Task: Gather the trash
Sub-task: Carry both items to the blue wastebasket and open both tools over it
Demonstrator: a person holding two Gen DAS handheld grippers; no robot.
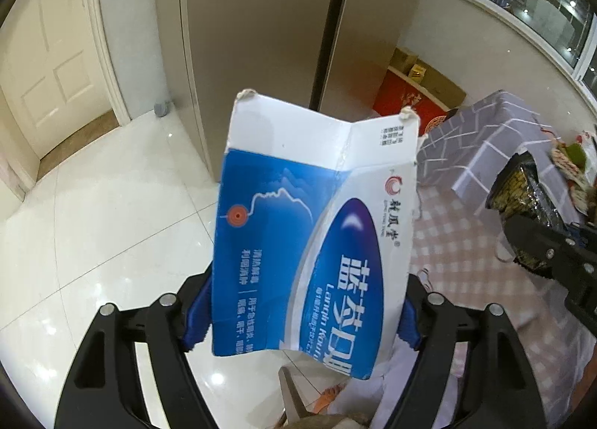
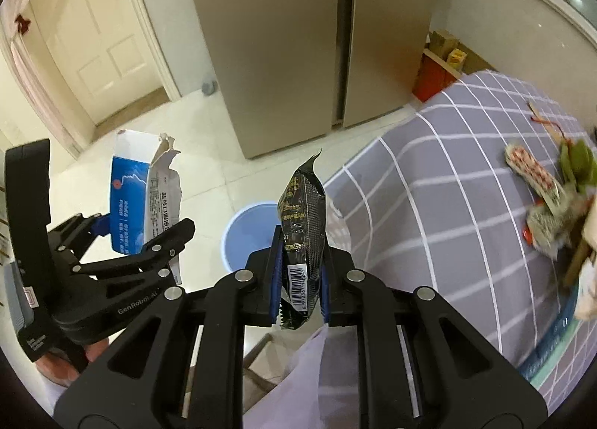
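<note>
Right wrist view: wrapper (image 2: 302,227) is pinched by right gripper (image 2: 300,279), box (image 1: 313,227) by left gripper (image 1: 298,320); both should be released squarely over the bin (image 2: 246,231).

My L and R wrist cams both face the fridge (image 1: 261,37) (image 2: 298,37) from mid-room; shared: fridge, door (image 1: 56,67) (image 2: 100,52) left of it.

Black linkage grippers (image 2: 301,279), blue-padded jaws, silver rivets, white "GenRobot.AI" lettering.
</note>
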